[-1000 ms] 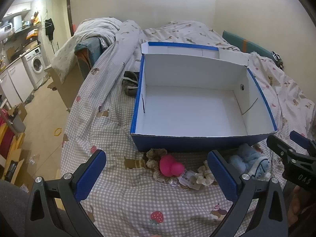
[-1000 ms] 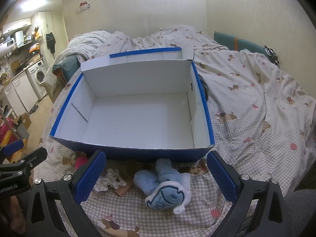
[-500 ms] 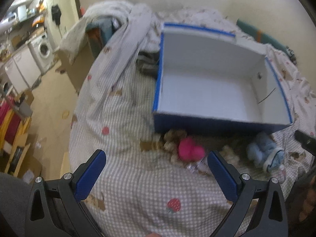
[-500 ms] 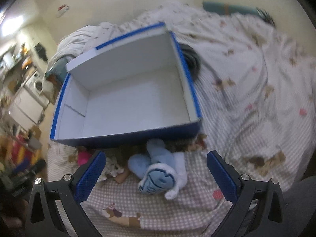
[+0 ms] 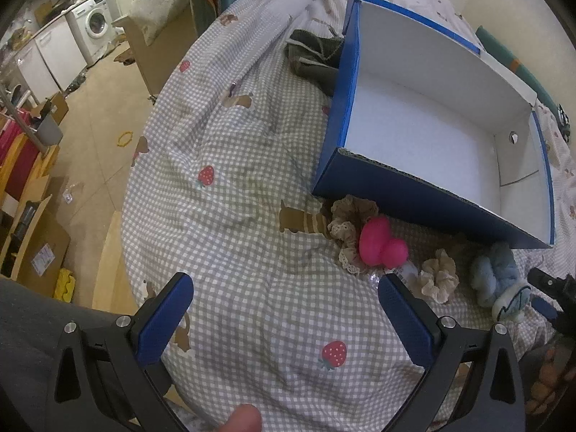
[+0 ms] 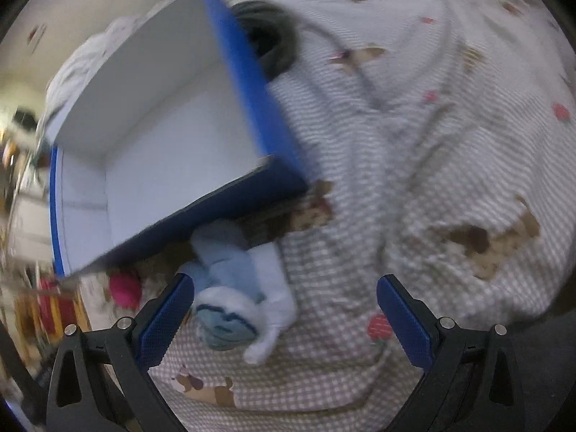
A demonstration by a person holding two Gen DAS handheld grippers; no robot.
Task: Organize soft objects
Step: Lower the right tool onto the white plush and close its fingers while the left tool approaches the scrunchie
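Note:
A blue box (image 5: 414,189) with a white inside stands empty on the checked bedspread (image 5: 234,216); the right wrist view shows the blue box (image 6: 252,187) blurred. In front of it lie a beige lace scrunchie (image 5: 347,225), a pink soft toy (image 5: 381,246), a second beige scrunchie (image 5: 439,275) and a light blue plush (image 5: 498,277). My left gripper (image 5: 284,316) is open above bare bedspread, nearer than the pink toy. My right gripper (image 6: 284,318) is open, with the light blue plush (image 6: 234,288) just inside its left finger. The pink soft toy (image 6: 124,289) lies further left.
A dark cloth (image 5: 315,59) lies at the box's far left corner and a dark coil (image 6: 270,43) at its right side. The bed's edge drops to the floor (image 5: 93,115) on the left, with a washing machine (image 5: 91,27) and cardboard boxes (image 5: 39,252). A fingertip (image 5: 243,419) shows at the bottom.
Both grippers have tilted down and rolled, the left swinging left over the bedspread, the right swinging right. Both stay open. The objects have not moved.

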